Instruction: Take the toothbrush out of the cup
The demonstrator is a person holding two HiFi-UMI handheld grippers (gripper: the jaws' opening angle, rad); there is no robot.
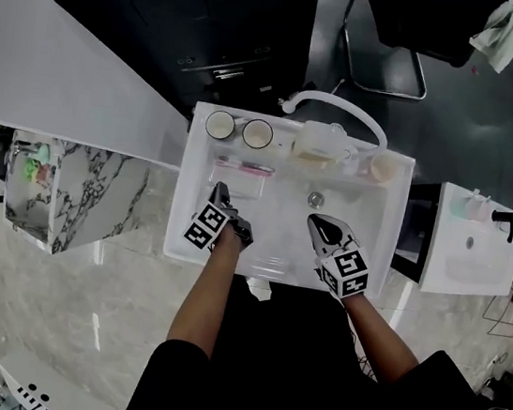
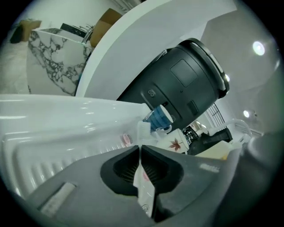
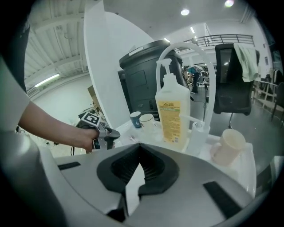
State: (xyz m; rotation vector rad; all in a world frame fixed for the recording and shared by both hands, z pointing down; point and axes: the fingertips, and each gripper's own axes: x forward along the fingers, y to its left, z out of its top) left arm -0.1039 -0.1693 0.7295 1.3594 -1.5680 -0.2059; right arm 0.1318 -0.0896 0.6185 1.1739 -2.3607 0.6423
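The white sink [image 1: 375,249] fills the middle of the head view, with both claws low over its basin. The right gripper [image 3: 139,145] has its jaws together on nothing. At the sink's upper-left corner stand the blue cup [image 2: 159,119] and the leaf-printed cup [image 2: 176,144], neither visibly holding a brush. The left gripper [image 2: 140,147], left of centre, is pinched on what looks like the toothbrush [image 2: 143,130]. Its white head pokes past the tips, clear of both cups. It is probably light, stiff, slick plastic. A mid-handle pinch suits it, though so narrow a handle may swivel.
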